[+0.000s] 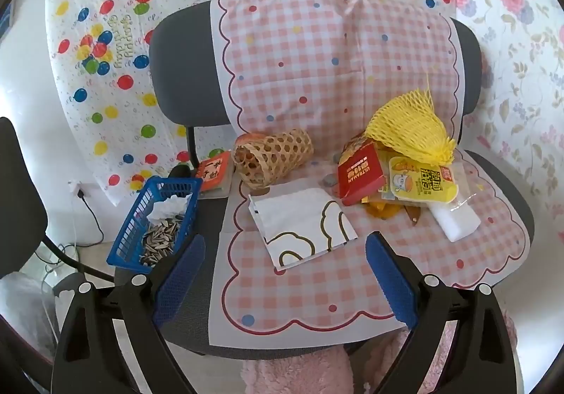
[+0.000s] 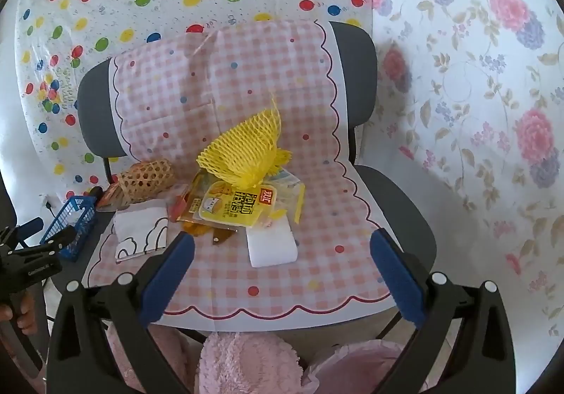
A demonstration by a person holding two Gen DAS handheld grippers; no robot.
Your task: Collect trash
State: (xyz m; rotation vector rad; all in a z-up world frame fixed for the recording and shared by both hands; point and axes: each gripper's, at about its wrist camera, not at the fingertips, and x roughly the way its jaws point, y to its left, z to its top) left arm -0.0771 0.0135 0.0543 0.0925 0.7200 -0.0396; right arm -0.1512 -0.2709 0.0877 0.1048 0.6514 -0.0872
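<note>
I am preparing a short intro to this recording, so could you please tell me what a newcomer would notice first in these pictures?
The eye lands on the yellow foam net sitting atop a pile of wrappers in the middle of a chair draped in a pink checked cloth. Left of the pile lie a tipped woven basket and, at the seat's left edge, a blue basket holding sunflower seeds. Behind it all hangs a balloon-print sheet.

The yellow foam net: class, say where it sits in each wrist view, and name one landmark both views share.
Left wrist view: yellow foam net right of centre, on top of the wrapper pile.
Right wrist view: yellow foam net near centre, above the yellow snack packet.
Shared landmark: white sponge block, in front of the pile.
</note>
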